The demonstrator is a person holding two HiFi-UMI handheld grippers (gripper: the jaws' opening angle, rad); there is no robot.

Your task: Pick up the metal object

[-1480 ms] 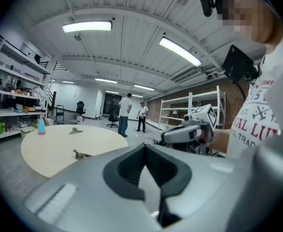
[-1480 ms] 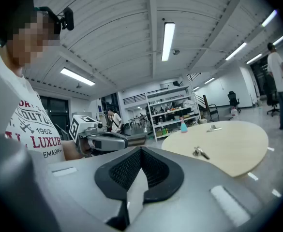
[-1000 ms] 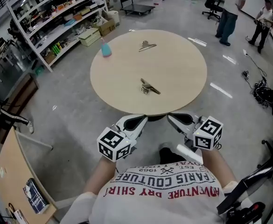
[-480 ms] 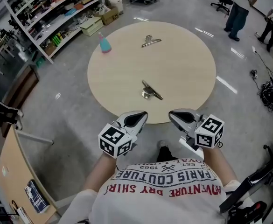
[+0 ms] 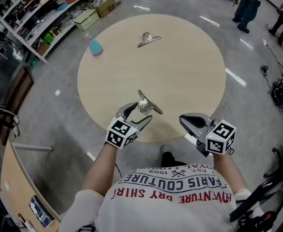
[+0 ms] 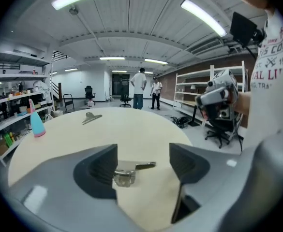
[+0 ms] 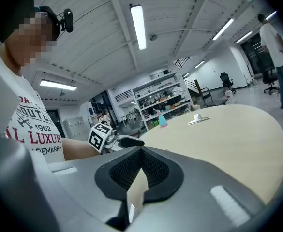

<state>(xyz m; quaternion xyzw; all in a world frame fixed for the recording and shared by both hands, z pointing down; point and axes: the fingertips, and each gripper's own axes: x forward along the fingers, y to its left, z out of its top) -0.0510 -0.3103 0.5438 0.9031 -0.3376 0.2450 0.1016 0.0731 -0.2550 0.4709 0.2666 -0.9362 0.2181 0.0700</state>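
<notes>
Two metal clips lie on the round beige table (image 5: 189, 66). The near metal clip (image 5: 148, 103) rests by the front edge; the far metal clip (image 5: 148, 39) lies at the back. My left gripper (image 5: 135, 115) is over the table's front edge right at the near clip, and its jaws are opening. In the left gripper view the near clip (image 6: 126, 171) lies between the spread jaws of the left gripper (image 6: 143, 166), close to the left one, with neither pad pressing on it. My right gripper (image 5: 186, 121) hangs off the table edge to the right, shut and empty, as the right gripper (image 7: 141, 153) view also shows.
A blue and pink bottle (image 5: 95, 46) stands at the table's back left. Stocked shelves (image 5: 44, 13) line the far left wall. Two people (image 5: 250, 6) stand on the floor at the far right, with cables (image 5: 279, 93) nearby.
My left gripper has moved forward from below the table edge up to the near clip, and its jaws have spread from shut. The right gripper stays shut off the edge.
</notes>
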